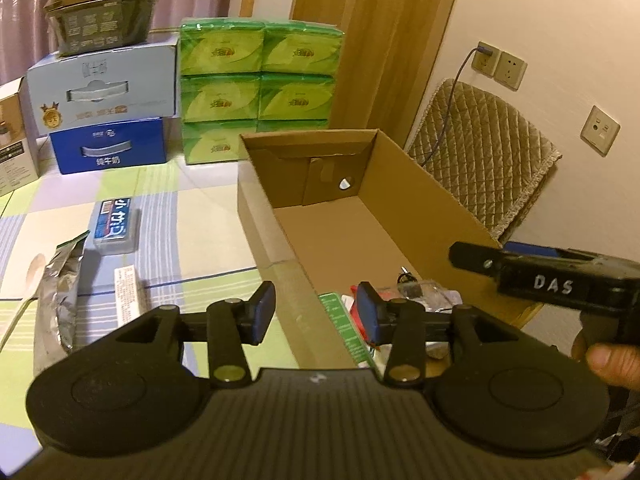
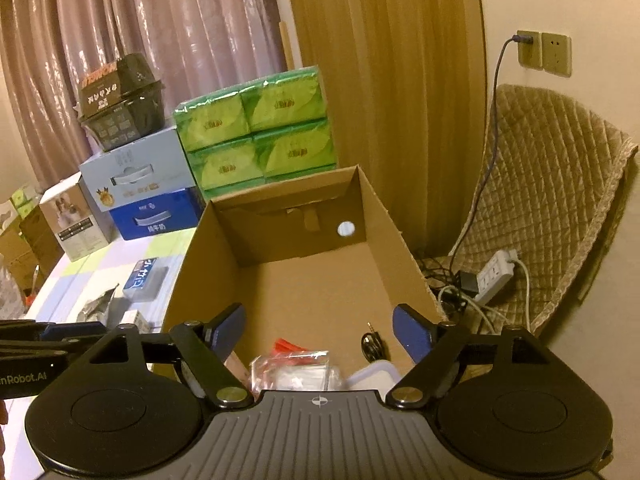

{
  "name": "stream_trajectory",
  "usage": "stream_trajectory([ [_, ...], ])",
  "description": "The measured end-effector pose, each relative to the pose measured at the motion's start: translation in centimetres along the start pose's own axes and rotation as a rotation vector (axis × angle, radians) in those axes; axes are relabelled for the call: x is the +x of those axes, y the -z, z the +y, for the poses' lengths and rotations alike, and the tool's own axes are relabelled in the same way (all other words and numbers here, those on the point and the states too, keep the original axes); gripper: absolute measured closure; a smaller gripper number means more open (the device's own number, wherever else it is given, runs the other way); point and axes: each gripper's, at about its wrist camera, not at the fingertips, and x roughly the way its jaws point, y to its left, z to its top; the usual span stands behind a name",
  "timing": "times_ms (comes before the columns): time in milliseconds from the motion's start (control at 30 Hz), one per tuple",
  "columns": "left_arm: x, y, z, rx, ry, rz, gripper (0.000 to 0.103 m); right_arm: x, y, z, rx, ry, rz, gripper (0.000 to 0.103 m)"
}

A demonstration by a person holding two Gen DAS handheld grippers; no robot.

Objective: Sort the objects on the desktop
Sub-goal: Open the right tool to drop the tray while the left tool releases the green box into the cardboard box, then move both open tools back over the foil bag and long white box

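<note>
- Left tongs [image 1: 316,312] hang parted and empty, straddling the near wall of the cardboard box [image 1: 404,196] at frame centre.
- Right tongs [image 2: 320,334] gape wide over the box, nothing gripped.
- Clear packet [image 2: 292,372] lies on the box floor (bottom centre); blue pack [image 1: 116,222] waits on the counter [image 1: 200,220], left.

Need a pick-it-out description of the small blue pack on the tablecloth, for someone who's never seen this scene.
Find the open cardboard box on the checked tablecloth. Just to its left in the left wrist view lies a small flat blue pack with white lettering. Its neighbours, a crumpled silver bag and a white carton, are not blue.
</note>
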Motion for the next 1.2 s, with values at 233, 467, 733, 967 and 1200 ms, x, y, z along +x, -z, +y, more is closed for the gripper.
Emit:
stream_trajectory([
  [233,-1.9,0.6,0.8,0.004,-0.026,-0.005,0.055,-1.6,0.0,1.6,-0.031,-0.004,-0.008,0.018],
  [467,-4.7,1.1,2.2,0.007,-0.064,-0.017,0.042,-2.9,-0.3,4.2,-0.071,-0.025,-0.016,0.013],
  [733,-8.2,1.9,4.4,-0.004,-0.113,-0.044,0.021,-4.4,-0.1,7.7,-0.122,-0.066,-0.026,0.002],
  [967,-11.0,2.7,6.7,-0.020,-0.162,-0.063,0.012,-5.7,0.0,10.3,-0.162,-0.095,-0.034,0.002],
  [1200,-13.6,3.7,8.7,-0.048,-0.198,-0.086,0.002,-6.9,-0.4,12.9,-0.198,-0.127,-0.048,0.002],
])
